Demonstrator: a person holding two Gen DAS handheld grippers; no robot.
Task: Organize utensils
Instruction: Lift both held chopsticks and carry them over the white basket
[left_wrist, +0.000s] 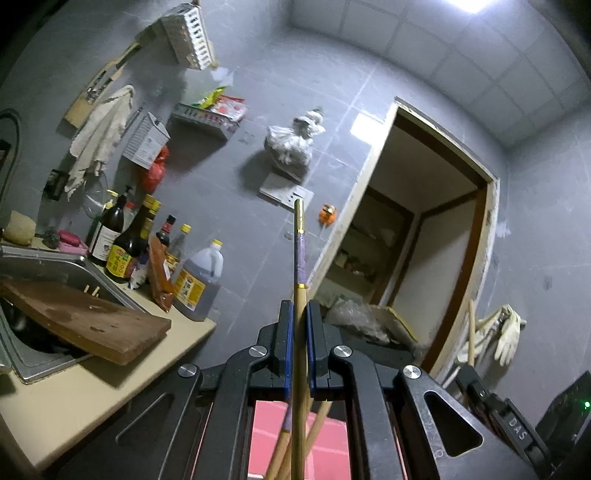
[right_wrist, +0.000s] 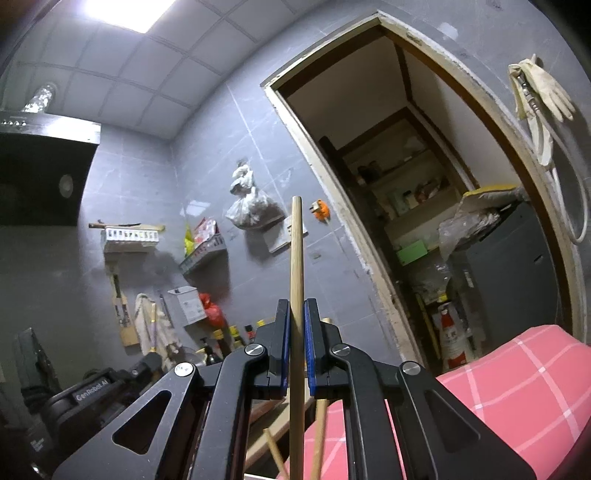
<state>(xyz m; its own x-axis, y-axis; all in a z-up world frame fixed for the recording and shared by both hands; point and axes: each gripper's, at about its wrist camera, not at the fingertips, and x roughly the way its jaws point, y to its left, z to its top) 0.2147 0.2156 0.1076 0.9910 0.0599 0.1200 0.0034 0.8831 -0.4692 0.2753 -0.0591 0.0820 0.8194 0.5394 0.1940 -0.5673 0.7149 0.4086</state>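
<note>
The left gripper (left_wrist: 299, 314) is clenched on one chopstick (left_wrist: 300, 258), which stands upright between the blue pads (left_wrist: 289, 354) and rises past the fingertips toward the wall. This chopstick is bamboo-coloured with a purple band framed by two gold rings and a gold tip. Beneath the left gripper, two more sticks (left_wrist: 314, 435) lean at a slant over a pink cloth (left_wrist: 325, 443).

The right gripper (right_wrist: 295, 314) is likewise clamped on one plain stick (right_wrist: 296, 258), held upright between its pads (right_wrist: 285, 354), its blunt end well above the fingertips. Below it, two further sticks (right_wrist: 319, 439) angle across, beside a pink checked cloth (right_wrist: 517, 387).

In the left view a counter (left_wrist: 92, 398) holds a steel sink (left_wrist: 44, 266) with one wooden board (left_wrist: 92, 321) laid across its corner. Behind stand roughly eight sauce bottles (left_wrist: 122, 254) and one large jug (left_wrist: 199, 284). The tiled wall carries two racks (left_wrist: 192, 37), a rag (left_wrist: 99, 136) and one hanging bag (left_wrist: 291, 144). A doorway (left_wrist: 424, 240) opens to the right, with one pair of gloves (left_wrist: 506, 336) hung beside it.
</note>
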